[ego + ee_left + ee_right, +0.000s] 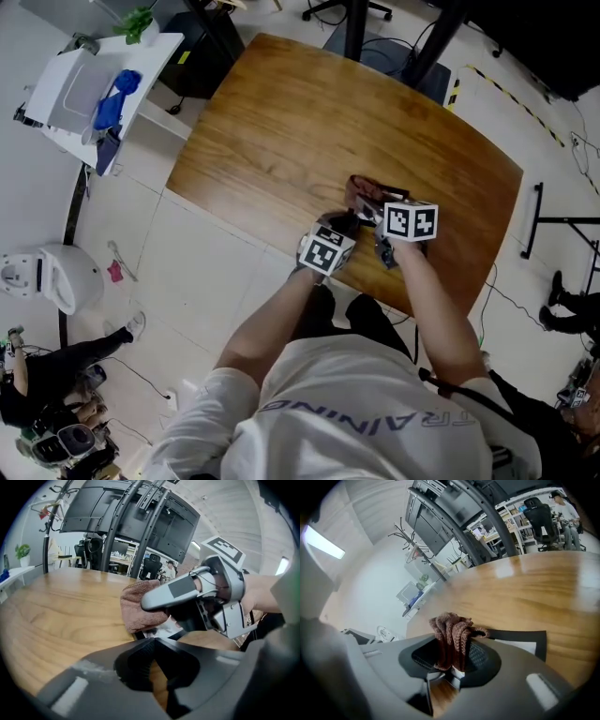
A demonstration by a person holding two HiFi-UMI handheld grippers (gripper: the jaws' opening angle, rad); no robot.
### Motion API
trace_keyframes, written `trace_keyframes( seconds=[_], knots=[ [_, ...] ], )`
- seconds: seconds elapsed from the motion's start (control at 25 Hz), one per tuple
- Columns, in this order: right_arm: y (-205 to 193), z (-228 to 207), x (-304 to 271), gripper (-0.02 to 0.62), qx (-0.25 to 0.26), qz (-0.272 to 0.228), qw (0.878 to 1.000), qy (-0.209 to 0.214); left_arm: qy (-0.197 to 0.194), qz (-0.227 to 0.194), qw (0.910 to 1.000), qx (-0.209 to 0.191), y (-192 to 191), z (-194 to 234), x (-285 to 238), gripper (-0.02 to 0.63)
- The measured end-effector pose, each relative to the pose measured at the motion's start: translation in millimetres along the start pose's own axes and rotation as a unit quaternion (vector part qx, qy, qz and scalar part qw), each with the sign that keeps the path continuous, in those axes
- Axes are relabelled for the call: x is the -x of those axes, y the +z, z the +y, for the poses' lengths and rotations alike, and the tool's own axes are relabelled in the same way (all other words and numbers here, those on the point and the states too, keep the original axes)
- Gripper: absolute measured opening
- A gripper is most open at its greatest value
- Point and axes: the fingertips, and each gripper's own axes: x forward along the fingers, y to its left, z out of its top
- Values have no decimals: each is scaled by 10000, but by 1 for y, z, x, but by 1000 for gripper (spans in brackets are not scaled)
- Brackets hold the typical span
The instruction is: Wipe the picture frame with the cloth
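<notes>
Cloth point(451, 634) coarse brown looped weave; table point(309, 122) smooth wood, soft sheen, visible grain; picture frame point(513, 635) matt black border.

Overhead head view; 2 low gripper views; shared cloth point(451, 638).

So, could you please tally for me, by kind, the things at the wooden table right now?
Grippers: 2, the left gripper and the right gripper
Cloth: 1, brown, in the right gripper's jaws
Picture frame: 1, black-edged, flat on the table
Total: 4
</notes>
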Motion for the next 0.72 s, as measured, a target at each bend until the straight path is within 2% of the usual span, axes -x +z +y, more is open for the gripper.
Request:
trace_keyframes(
  seconds=[0.44,0.72],
  knots=[
    [-5,-14,-8,133,89,110,9991,-391,-58,-129,9999,94,1,2,2,5],
    [-2,-31,13,134,153,62,9973,-715,-41,-143,9997,168,4,3,3,5]
  ],
)
